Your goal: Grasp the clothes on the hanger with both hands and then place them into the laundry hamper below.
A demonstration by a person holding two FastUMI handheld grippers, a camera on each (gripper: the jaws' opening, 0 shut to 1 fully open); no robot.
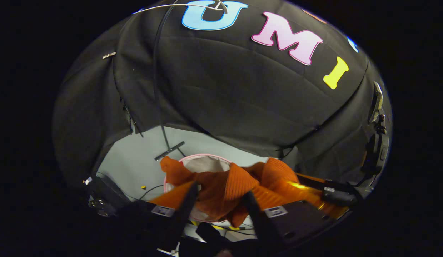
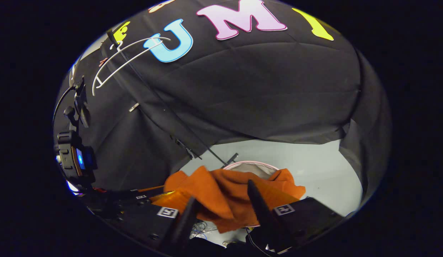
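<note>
Both tools gripping the orange knit sweater (image 1: 225, 189): left tool (image 1: 219, 201) and right tool (image 2: 221, 205) each pinch a fold | sweater hangs over the pink-rimmed hamper (image 2: 252, 166), empty hanger (image 2: 125, 57) above | risk: letting go off-centre, sweater drapes over the rim.

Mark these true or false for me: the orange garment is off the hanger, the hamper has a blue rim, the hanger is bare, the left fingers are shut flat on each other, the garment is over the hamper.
1. The orange garment is off the hanger. True.
2. The hamper has a blue rim. False: its rim is pink.
3. The white hanger hangs bare on the booth wall. True.
4. The fingers of the left gripper are shut flat on each other. False: they stand apart, with orange cloth between them.
5. The garment hangs over the hamper's opening. True, as far as the left gripper view shows.
</note>
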